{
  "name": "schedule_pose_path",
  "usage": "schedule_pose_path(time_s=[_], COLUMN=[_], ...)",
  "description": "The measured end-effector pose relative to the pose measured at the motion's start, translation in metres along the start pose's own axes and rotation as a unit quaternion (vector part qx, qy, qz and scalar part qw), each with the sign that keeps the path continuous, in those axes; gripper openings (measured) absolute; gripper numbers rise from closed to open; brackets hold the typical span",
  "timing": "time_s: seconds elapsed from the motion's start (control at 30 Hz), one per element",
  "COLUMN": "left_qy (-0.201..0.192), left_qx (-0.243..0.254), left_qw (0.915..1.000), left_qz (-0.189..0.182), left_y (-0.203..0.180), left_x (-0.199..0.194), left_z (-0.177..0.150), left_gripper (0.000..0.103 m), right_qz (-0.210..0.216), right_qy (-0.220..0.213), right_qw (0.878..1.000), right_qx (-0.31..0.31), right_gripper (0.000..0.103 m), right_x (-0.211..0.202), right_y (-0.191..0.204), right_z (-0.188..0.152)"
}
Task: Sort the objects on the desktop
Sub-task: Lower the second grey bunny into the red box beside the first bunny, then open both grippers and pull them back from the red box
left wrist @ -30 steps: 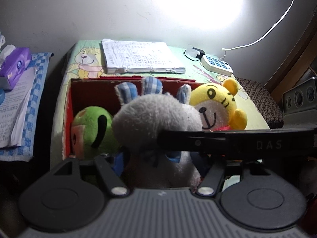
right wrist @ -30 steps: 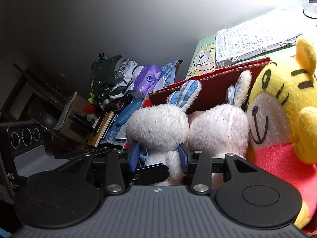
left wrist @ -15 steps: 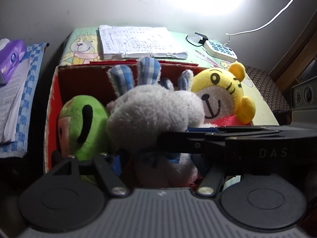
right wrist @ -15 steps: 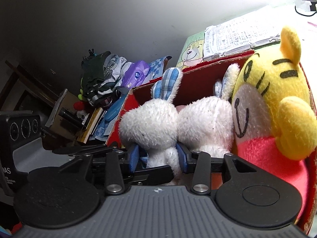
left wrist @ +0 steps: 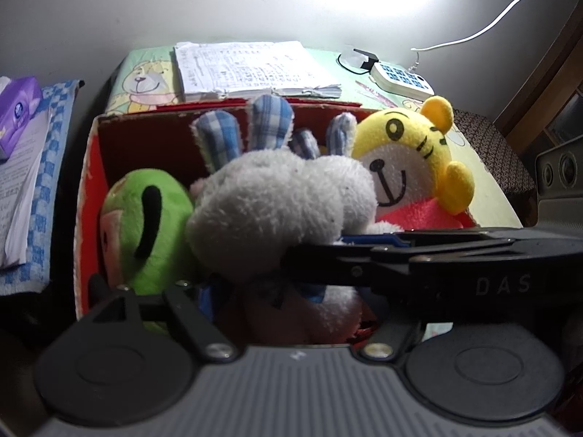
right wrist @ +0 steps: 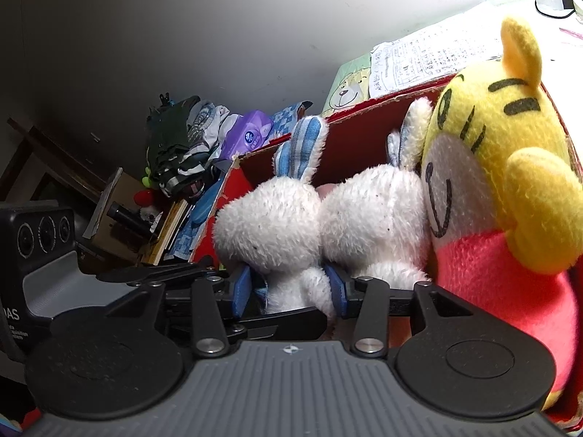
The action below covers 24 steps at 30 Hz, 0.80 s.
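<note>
A white plush rabbit with blue checked ears [left wrist: 269, 204] [right wrist: 269, 225] is held over a red cardboard box [left wrist: 87, 196] [right wrist: 357, 138]. My left gripper [left wrist: 262, 291] is shut on the rabbit's body from the front. My right gripper [right wrist: 291, 287] is shut on the same rabbit from the side; its black frame crosses the left wrist view [left wrist: 419, 266]. A second white rabbit [right wrist: 375, 218], a yellow tiger plush [left wrist: 408, 160] [right wrist: 503, 167] and a green plush [left wrist: 145, 225] sit in the box.
A stack of printed papers [left wrist: 251, 69] and a white keypad device [left wrist: 400, 76] lie on the green desk mat behind the box. A purple tissue pack [left wrist: 18, 109] [right wrist: 247, 138] and papers lie to the left. Clutter [right wrist: 175, 145] is piled by the wall.
Both grippers moved forward and down with the white rabbit; it now sits lower in the box, between the green plush and the other rabbit.
</note>
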<state>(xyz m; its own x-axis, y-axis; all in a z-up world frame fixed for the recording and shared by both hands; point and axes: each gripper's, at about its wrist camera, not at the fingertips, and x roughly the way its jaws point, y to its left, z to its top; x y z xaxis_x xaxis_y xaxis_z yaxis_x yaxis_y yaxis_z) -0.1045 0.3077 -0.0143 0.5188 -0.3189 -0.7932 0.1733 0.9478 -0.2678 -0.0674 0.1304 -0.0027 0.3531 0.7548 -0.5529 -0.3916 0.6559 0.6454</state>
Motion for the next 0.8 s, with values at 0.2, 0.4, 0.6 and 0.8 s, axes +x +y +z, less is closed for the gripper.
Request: schedule_pose_path(time_s=[0.2,0.4,0.6,0.8], left_qy=[0.003,0.005,0.009,0.014], left_qx=[0.001,0.002,0.003,0.006], left_qw=[1.0000,0.9999,0.9999,0.9999], left_qz=[-0.005,-0.010,-0.009,-0.004], left_y=[0.000,-0.002,-0.004,-0.006], left_x=[0.002,0.003,0.005,0.001], left_z=[0.001,0.002,0.002,0.003], left_gripper=[0.083,0.089,0.093,0.094], right_qz=[0.000,0.001,0.008,0.010], right_qy=[-0.002,-0.005,-0.015,-0.023], right_qw=[1.000,1.000,1.000,0.999], right_qx=[0.006,0.008,0.020,0.027], right_gripper=[0.046,0.045,0.045,0.044], right_x=[-0.001,-0.005,-0.012,-0.017], right_y=[0.000,0.000,-0.003,-0.004], right_z=[-0.001,-0.003,-0.003,-0.004])
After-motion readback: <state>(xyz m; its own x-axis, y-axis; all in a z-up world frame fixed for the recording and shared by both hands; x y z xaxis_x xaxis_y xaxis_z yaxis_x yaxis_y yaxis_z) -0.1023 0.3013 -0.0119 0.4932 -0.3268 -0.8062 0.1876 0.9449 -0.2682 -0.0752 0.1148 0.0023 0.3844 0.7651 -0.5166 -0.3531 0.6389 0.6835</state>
